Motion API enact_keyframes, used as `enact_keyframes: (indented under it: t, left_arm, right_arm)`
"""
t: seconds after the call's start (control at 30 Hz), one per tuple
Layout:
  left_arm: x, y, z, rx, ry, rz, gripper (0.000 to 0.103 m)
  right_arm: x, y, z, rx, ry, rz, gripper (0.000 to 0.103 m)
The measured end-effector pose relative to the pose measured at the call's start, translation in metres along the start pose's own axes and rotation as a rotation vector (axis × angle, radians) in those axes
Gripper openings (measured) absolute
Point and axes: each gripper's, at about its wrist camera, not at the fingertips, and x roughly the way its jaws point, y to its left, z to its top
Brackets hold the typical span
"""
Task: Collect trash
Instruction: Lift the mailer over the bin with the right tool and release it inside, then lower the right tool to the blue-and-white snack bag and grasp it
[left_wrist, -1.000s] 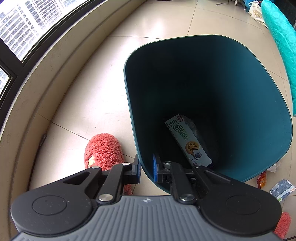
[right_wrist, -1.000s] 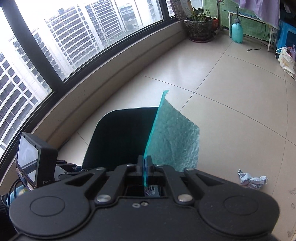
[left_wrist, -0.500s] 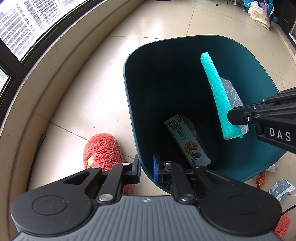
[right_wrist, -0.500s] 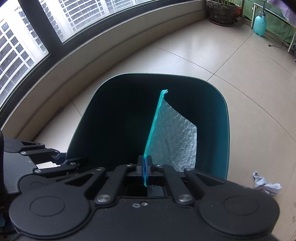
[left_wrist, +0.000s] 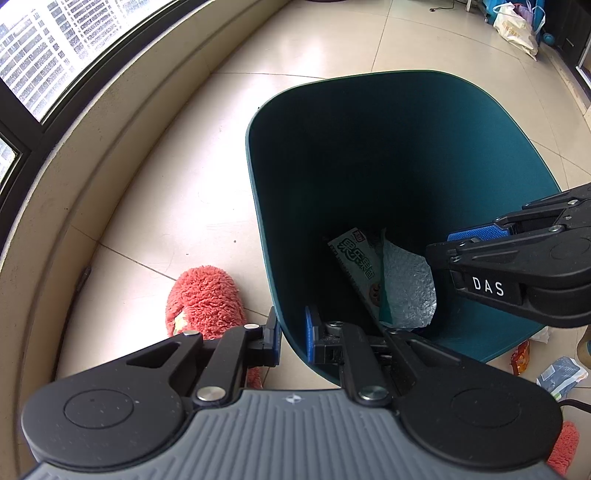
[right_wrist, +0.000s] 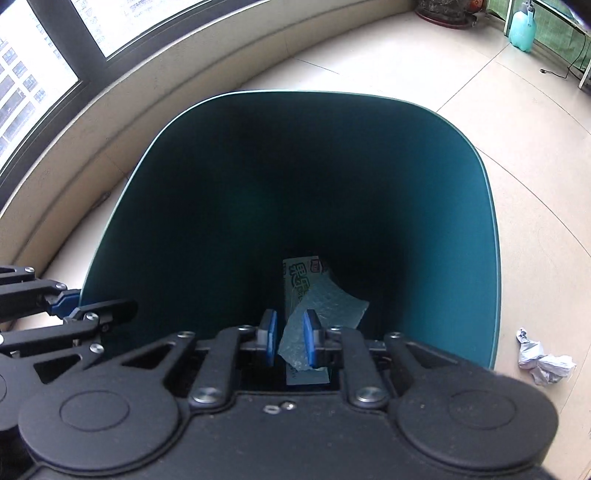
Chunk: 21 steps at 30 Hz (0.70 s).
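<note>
- Left wrist: left gripper (left_wrist: 291, 338) pinching bin (left_wrist: 509, 155) rim.
- Right gripper (right_wrist: 290, 338) jaws opening; bubble mailer (right_wrist: 325, 302) loose between them, down in bin.

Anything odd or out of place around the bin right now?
Yes. Trash is loose on the floor beside the bin: a crumpled paper wad on one side, an orange snack wrapper and a blue-white packet on the other. In the bin, bubble wrap lies over a snack box.
</note>
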Motion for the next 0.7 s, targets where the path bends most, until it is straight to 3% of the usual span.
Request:
enact_keyframes:
  t: [0.37,0.7]
  left_arm:
    - [0.0,0.0,0.0,0.003,-0.003,0.001,0.012]
    - [0.0,0.0,-0.001,0.006,-0.003,0.003,0.012]
  right_arm:
    - [-0.065,-0.01,-0.015,0.061,-0.101,0.068,0.031]
    - [-0.123,-0.049,-0.05,0.198,-0.192,0.028,0.037]
